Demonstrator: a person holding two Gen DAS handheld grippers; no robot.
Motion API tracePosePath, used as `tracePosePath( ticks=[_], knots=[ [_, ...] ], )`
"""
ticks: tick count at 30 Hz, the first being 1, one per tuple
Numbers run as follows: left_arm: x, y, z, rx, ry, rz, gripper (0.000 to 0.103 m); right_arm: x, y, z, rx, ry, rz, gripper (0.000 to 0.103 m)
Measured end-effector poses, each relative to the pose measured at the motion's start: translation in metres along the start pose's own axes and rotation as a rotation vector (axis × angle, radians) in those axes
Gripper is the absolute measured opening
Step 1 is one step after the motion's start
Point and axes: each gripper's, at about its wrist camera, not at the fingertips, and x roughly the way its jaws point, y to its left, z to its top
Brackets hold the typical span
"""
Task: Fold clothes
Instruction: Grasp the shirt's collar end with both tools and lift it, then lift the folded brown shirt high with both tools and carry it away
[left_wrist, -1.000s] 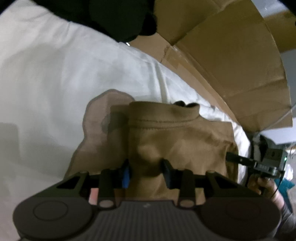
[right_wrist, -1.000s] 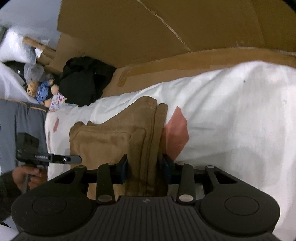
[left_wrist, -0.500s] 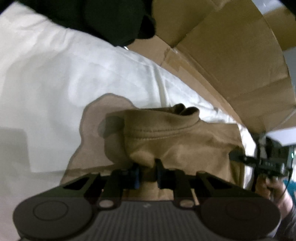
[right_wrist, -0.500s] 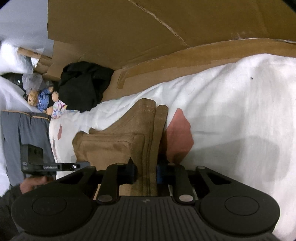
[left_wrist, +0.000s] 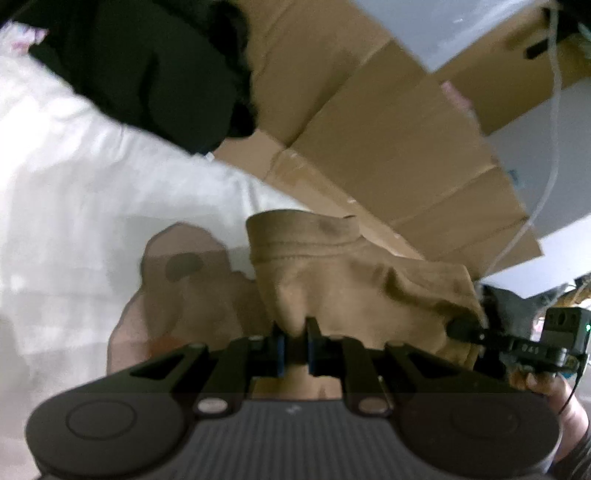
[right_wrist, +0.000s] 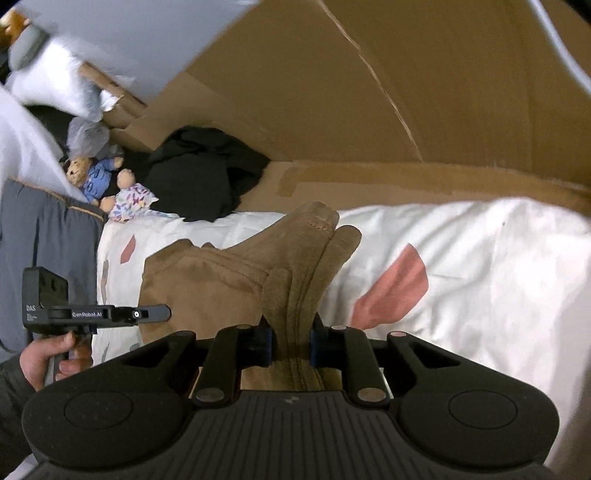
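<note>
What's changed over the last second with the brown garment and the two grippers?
Both grippers, left and right, closed their fingers on the brown garment and lifted its pinched edges off the white sheet. The black clothing and teddy bear stayed put.

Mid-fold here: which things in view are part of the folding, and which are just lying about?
In the job: tan fleece garment, left gripper, right gripper, both clamped on it.
Lying about: black clothing heap, teddy bears, cardboard sheets, white patterned bedsheet.

We note one tan fleece garment (right_wrist: 229, 280), thick and seam-stitched, bunched in folds over the white sheet (right_wrist: 461, 258); its hemmed edge (left_wrist: 303, 236) is raised off the sheet, its far end draping down.
</note>
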Motion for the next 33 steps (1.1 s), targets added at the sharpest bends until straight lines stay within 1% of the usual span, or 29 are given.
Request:
tracePosePath(
  ticks=[5,8,10,12,17,19,21,25,27,33],
  knots=[
    [-0.032,-0.024,-0.011,0.035,-0.057,-0.025,0.010,-0.040,0.034,-0.005,-0.054,-0.048,-0.021,0.018],
    [-0.049,-0.033,-0.016,0.049,-0.080,-0.029,0.010,-0.064,0.062,-0.011,-0.105,-0.071,-0.033,0.018],
    [-0.068,-0.043,-0.021,0.065,-0.102,-0.033,0.010,-0.074,0.073,-0.014,-0.123,-0.076,-0.038,0.018],
    [-0.086,-0.053,-0.027,0.082,-0.122,-0.043,0.010,-0.092,0.093,-0.018,-0.149,-0.073,-0.036,0.017],
    [-0.129,-0.071,-0.035,0.103,-0.171,-0.070,0.010,-0.132,0.131,-0.020,-0.179,-0.067,-0.007,0.017],
    [-0.158,-0.083,-0.035,0.115,-0.220,-0.088,0.010,-0.146,0.144,-0.020,-0.190,-0.073,0.001,0.017],
    [-0.171,-0.089,-0.035,0.125,-0.243,-0.097,0.010,-0.172,0.169,-0.016,-0.223,-0.105,0.006,0.017],
    [-0.215,-0.117,-0.033,0.185,-0.309,-0.120,0.010,-0.202,0.200,-0.011,-0.261,-0.148,0.003,0.017],
    [-0.238,-0.131,-0.032,0.216,-0.339,-0.124,0.010,-0.224,0.226,-0.013,-0.305,-0.184,0.002,0.017],
    [-0.280,-0.158,-0.032,0.254,-0.402,-0.128,0.010,-0.266,0.271,-0.021,-0.367,-0.266,0.011,0.017]
  ],
)
